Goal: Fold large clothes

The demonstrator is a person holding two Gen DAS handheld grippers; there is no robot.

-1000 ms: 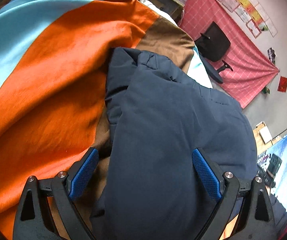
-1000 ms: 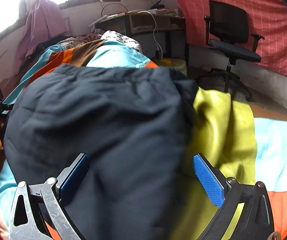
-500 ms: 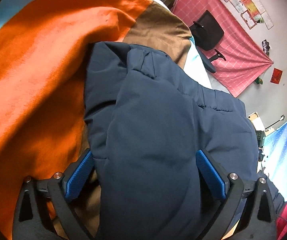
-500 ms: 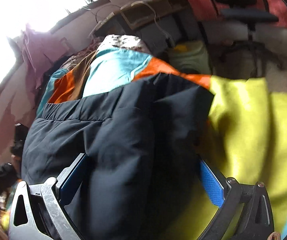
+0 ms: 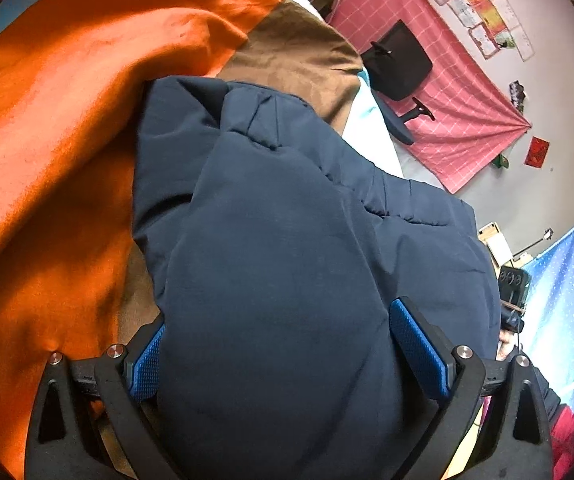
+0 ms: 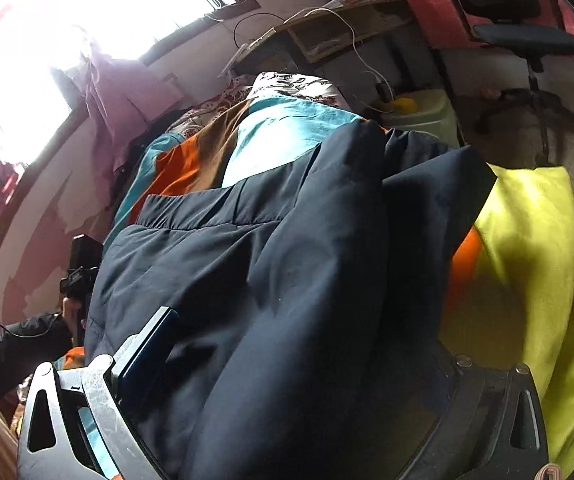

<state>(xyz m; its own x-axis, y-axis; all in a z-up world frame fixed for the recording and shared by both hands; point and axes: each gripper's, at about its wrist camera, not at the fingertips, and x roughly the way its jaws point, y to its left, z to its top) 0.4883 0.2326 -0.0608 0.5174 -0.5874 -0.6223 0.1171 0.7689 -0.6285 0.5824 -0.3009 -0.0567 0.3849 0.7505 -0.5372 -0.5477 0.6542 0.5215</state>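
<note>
A dark navy padded jacket (image 5: pixel 287 260) lies bunched on a bed blanket with orange (image 5: pixel 47 120), brown and light blue patches. My left gripper (image 5: pixel 283 348) is wide open, its blue pads (image 5: pixel 419 352) on either side of the jacket's near bulge. In the right wrist view the same jacket (image 6: pixel 287 260) fills the middle, with a folded flap on top. My right gripper (image 6: pixel 295 360) is open around the jacket; the left finger (image 6: pixel 143 352) shows and the right finger is buried under fabric.
A yellow-green blanket patch (image 6: pixel 535 260) lies right of the jacket. A black office chair (image 5: pixel 399 60) stands by a pink checked wall cloth (image 5: pixel 447 100). A cluttered desk (image 6: pixel 327 36) with cables and a bright window (image 6: pixel 67 40) are behind the bed.
Both grippers have pushed forward and lower onto the jacket. The right view has tilted, the jacket edge has lifted and now covers its right finger. Both jaws stay open.
</note>
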